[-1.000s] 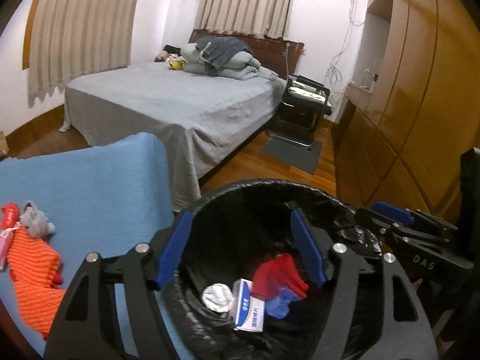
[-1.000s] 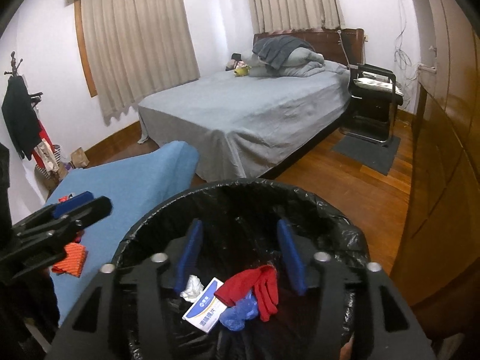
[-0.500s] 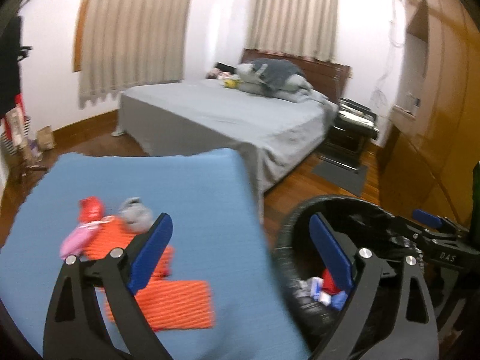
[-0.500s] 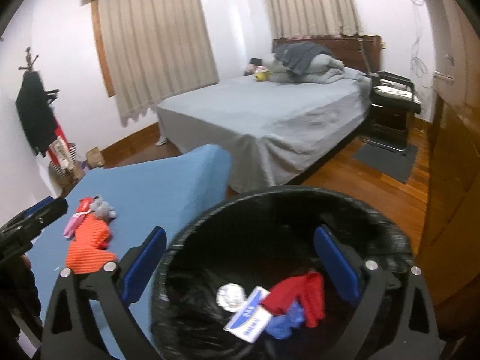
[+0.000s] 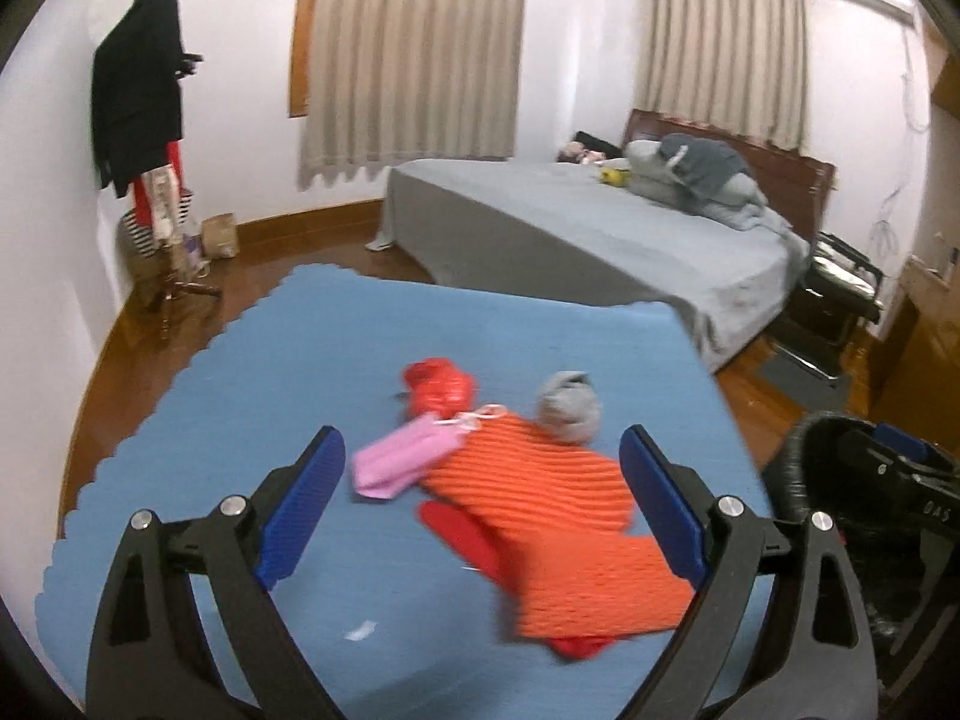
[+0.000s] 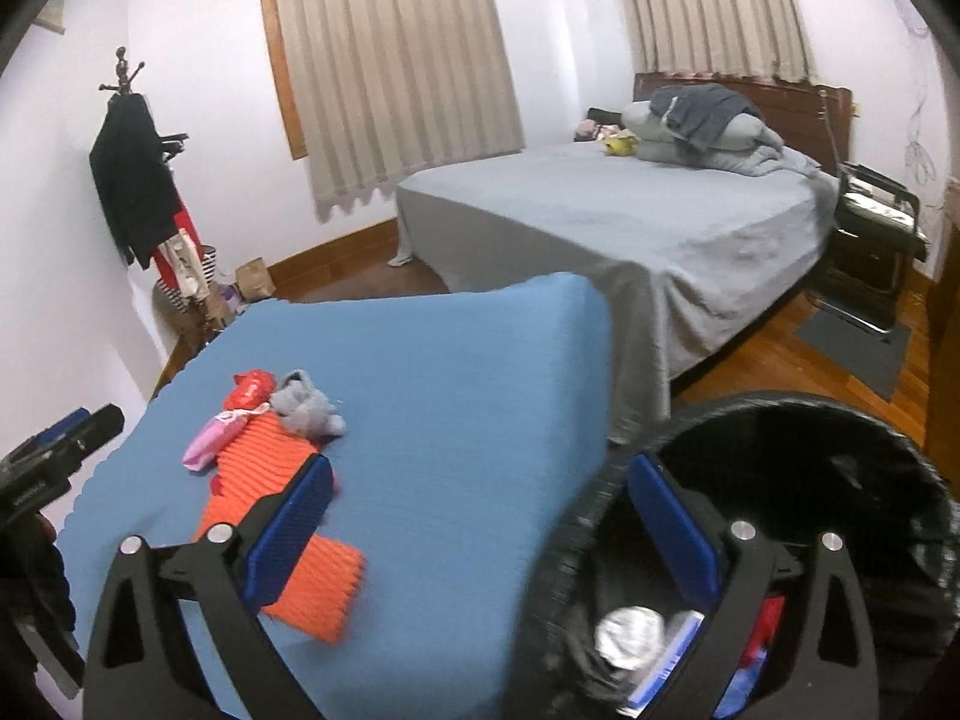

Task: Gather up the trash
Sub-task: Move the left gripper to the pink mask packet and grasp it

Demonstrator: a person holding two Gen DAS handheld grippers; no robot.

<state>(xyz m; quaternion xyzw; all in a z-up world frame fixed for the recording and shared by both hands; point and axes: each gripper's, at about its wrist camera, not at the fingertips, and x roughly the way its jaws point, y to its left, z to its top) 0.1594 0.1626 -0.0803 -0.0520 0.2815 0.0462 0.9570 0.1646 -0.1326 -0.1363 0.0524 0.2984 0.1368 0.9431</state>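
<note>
On the blue padded surface lie an orange ribbed cloth, a pink packet, a red crumpled wrapper, a grey wad and a white scrap. My left gripper hangs open above this pile, holding nothing. My right gripper is open and empty, straddling the mat's edge and the black-lined trash bin. In the bin sit a foil ball, a blue-white box and a red glove. The right wrist view shows the pile further left, around the orange cloth.
A grey bed stands beyond the mat, with a black folding chair at its right. A coat stand with clothes fills the far left corner. Wooden cupboards line the right wall. The bin stands just right of the mat.
Both grippers have swung left, away from over the bin, and their jaws have spread wider. The left one now faces the pile on the mat; the right still overlaps the bin.
</note>
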